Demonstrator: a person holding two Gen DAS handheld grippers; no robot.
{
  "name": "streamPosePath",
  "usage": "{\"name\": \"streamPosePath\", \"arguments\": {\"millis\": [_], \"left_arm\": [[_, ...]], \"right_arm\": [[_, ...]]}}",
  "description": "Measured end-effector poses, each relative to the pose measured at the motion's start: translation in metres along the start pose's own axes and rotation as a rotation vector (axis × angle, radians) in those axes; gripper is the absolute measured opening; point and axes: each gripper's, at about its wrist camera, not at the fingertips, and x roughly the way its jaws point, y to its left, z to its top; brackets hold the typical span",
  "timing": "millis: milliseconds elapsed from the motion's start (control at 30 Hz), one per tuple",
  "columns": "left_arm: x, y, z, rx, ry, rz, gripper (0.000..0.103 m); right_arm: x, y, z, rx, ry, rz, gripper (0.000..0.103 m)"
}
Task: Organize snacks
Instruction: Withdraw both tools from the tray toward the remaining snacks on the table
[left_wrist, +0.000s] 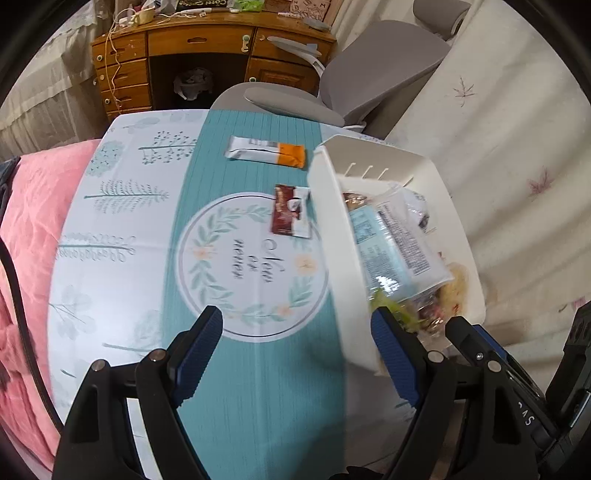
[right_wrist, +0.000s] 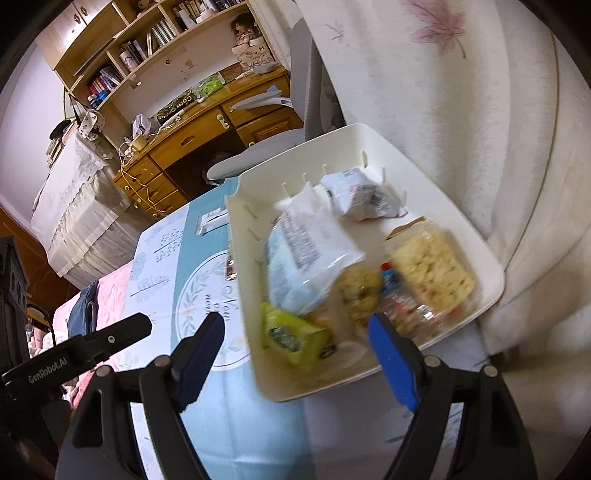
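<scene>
My table (left_wrist: 122, 221) wears a teal and white cloth with a leaf wreath printed on it. Behind it a grey chair (left_wrist: 384, 70) stands at a wooden desk (left_wrist: 207, 40) with drawers, its top cluttered. A bookshelf (right_wrist: 122, 55) rises above the desk. A pink blanket (left_wrist: 33, 229) lies to one side, a white leaf-print cover (right_wrist: 461, 110) to the other.

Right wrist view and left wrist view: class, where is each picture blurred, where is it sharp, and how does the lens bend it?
Right wrist view: the snacks in the bin are smeared, the green packet most; the shelves behind are sharper.
Left wrist view: the bin's near end is blurred; the orange bar and brown sachet on the table are sharp.
Both: fisheye curves the edges, dark corners.
</scene>
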Motion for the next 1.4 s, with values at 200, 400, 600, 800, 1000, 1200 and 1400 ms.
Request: {"name": "streamPosePath", "arguments": {"millis": [200,400,600,800,1000,1200,1400], "left_arm": [[-0.008,0.036,0.005,0.071,0.016,-0.008,0.082],[-0.015,0.068,0.019,0.148,0.034,-0.014,0.082],[-0.016,0.091,0.043,0.244,0.057,-0.008,0.082],[-0.007,0.101,0.079,0.338,0.092,-0.031,0.082],[0.019,0.093,0.12,0.485,0.143,-0.065,0.081],[0.049,0.077,0.167,0.623,0.175,-0.073,0.081],[0.098,0.056,0.207,0.774,0.223,-0.125,0.081]], "right_arm": [[0.006,0.039,-0.022,0.027,-0.002,-0.037,0.081],[0.012,0.075,-0.042,0.054,-0.023,-0.057,0.081],[0.02,0.111,-0.048,0.073,-0.066,-0.089,0.081],[0.037,0.142,-0.044,0.075,-0.102,-0.112,0.081],[0.067,0.159,-0.036,0.106,-0.129,-0.16,0.081],[0.105,0.161,-0.018,0.174,-0.132,-0.178,0.081],[0.144,0.161,-0.004,0.176,-0.147,-0.234,0.081]]}}
